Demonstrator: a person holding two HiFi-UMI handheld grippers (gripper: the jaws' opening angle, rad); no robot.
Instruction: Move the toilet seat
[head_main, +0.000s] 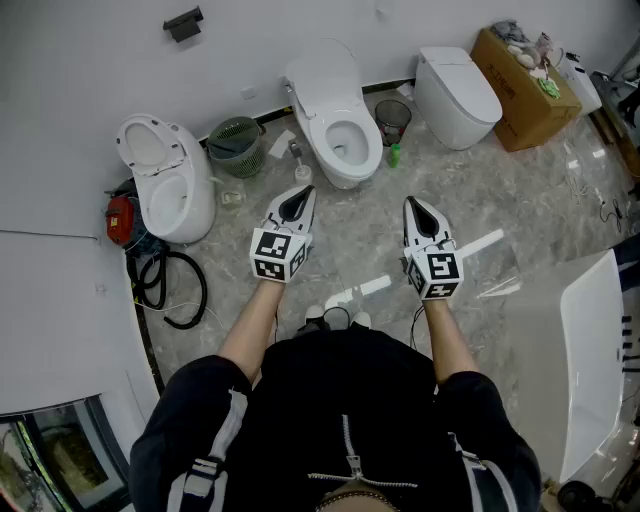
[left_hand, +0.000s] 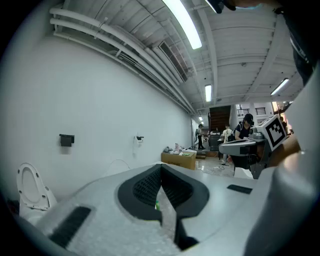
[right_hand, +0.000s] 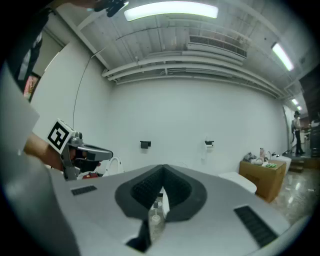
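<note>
A white toilet (head_main: 338, 128) stands against the far wall in the head view, its seat down around the open bowl and its lid (head_main: 325, 72) raised behind. My left gripper (head_main: 298, 198) is held in the air short of the toilet's front left, jaws shut and empty. My right gripper (head_main: 418, 207) hangs level with it to the right, also shut on nothing. In the left gripper view the shut left gripper (left_hand: 161, 169) points along the wall. In the right gripper view the shut right gripper (right_hand: 162, 170) faces the wall.
Another toilet (head_main: 170, 180) with its lid up stands at the left, a closed one (head_main: 457, 95) at the right. A green basket (head_main: 237, 146), a bin (head_main: 393, 120), a green bottle (head_main: 395, 155), a cardboard box (head_main: 525, 85), black hose (head_main: 170, 290) and a white tub (head_main: 595, 350) surround the marble floor.
</note>
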